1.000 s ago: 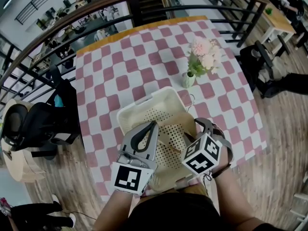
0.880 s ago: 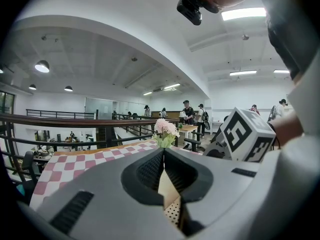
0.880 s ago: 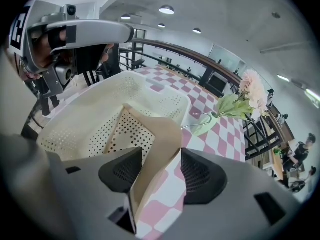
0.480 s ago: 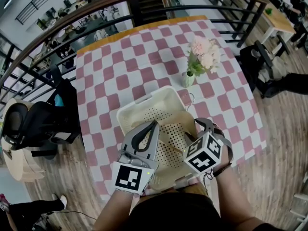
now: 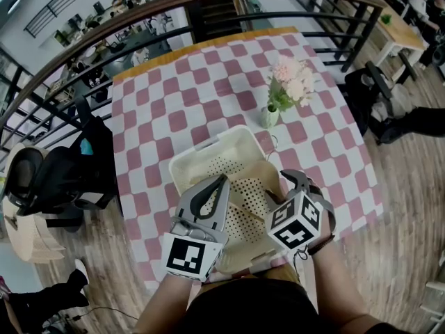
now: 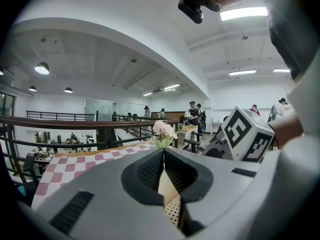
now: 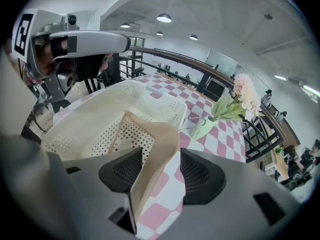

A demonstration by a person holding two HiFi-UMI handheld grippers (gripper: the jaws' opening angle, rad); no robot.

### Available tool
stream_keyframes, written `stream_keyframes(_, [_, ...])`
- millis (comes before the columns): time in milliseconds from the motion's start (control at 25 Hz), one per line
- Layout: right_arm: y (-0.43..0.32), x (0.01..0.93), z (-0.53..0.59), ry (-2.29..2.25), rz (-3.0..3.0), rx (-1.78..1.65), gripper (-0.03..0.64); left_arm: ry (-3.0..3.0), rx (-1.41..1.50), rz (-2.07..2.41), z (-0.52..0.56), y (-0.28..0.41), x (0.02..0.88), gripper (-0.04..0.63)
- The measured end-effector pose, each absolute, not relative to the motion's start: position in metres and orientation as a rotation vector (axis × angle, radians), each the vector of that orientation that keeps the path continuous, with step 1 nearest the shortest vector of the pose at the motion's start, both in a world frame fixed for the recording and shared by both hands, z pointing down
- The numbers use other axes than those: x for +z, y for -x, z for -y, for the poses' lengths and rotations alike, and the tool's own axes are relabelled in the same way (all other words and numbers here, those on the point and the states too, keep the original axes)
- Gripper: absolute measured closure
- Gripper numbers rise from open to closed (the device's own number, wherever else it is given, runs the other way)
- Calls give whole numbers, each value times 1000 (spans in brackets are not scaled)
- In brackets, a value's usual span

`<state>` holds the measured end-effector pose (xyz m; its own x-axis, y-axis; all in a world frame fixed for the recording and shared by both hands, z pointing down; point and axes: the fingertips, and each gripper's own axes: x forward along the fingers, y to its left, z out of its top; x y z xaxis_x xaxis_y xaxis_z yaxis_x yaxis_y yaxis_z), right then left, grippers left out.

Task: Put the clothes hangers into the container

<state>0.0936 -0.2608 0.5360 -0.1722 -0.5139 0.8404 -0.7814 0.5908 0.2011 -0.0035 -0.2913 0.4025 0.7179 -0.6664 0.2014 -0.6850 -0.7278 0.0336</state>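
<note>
A cream perforated basket (image 5: 186, 160) stands on the checkered table near the front edge. A beige wooden hanger (image 5: 252, 186) lies slanted inside it, its wire hook (image 5: 276, 142) sticking out over the far right rim. My right gripper (image 5: 290, 179) is at the basket's right rim, shut on the hanger's (image 7: 159, 136) right arm, jaws either side of it. My left gripper (image 5: 224, 179) hovers over the basket's near left part, jaws together with nothing between the tips. In the left gripper view the hanger (image 6: 167, 186) and basket floor (image 6: 173, 211) show below the left gripper (image 6: 163, 152).
A small vase with pink flowers (image 5: 288, 82) stands just beyond the basket's far right corner, close to the hook. A black railing (image 5: 208, 19) runs behind the table. A bag on a chair (image 5: 62, 176) sits left of the table.
Both grippers and the hanger stay almost where they were; only the view has shifted slightly.
</note>
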Motion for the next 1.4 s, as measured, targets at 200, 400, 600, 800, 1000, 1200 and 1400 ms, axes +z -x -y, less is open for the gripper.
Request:
stream_keyframes(200, [-85, 527, 255, -1043, 1885, 343, 382, -2824, 264, 1122, 286, 4, 396, 586])
stream_keyframes(400, [-79, 512, 250, -1064, 1953, 352, 382, -2840, 273, 1143, 277, 7, 391, 586])
stream_keyframes(600, [-78, 496, 246, -1098, 2002, 340, 382, -2856, 266, 1155, 266, 7, 383, 586])
stream_keyframes(800, [-73, 480, 243, -1120, 2031, 292, 382, -2867, 246, 1163, 257, 10, 376, 586])
stream_keyframes(1000, [-70, 462, 237, -1148, 2046, 228, 382, -2870, 256, 1187, 248, 15, 369, 586])
stream_keyframes(1200, [-67, 440, 237, -1219, 2093, 156, 382, -2877, 245, 1193, 244, 19, 364, 586])
stream_keyframes(1400, [-65, 417, 238, -1270, 2152, 100, 382, -2893, 225, 1190, 241, 19, 358, 586])
